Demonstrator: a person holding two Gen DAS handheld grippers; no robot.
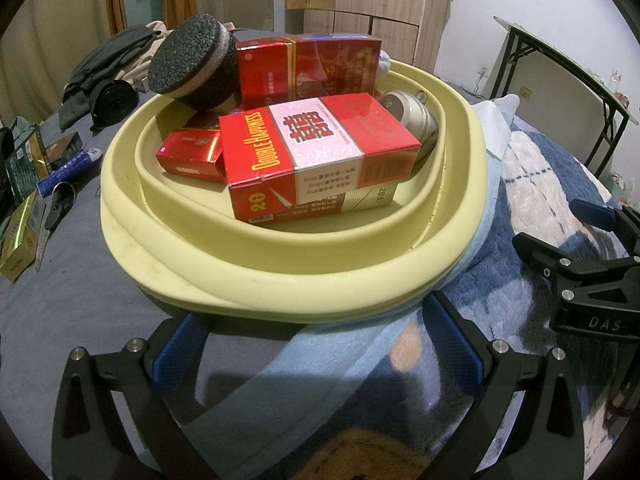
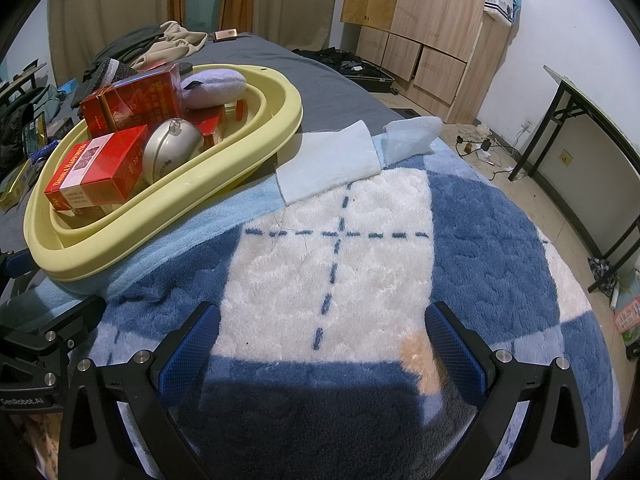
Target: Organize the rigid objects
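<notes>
Presently both the left gripper (image 1: 316,354) and right gripper (image 2: 322,350) stand spread and empty, the yellow basin (image 1: 280,276) directly ahead of the left already corralling red boxes (image 1: 320,156), apparently to keep them together.

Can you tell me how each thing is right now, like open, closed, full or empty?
Yellow basin: full of boxes, on the bed.
Red box: closed, lying on top.
Silver tin: closed, tilted.
Left hand-held gripper: open, empty.
Right hand-held gripper: open, empty.

Gold box (image 1: 16,240) cut by frame edge, lower packs (image 1: 192,156) half-hidden
</notes>
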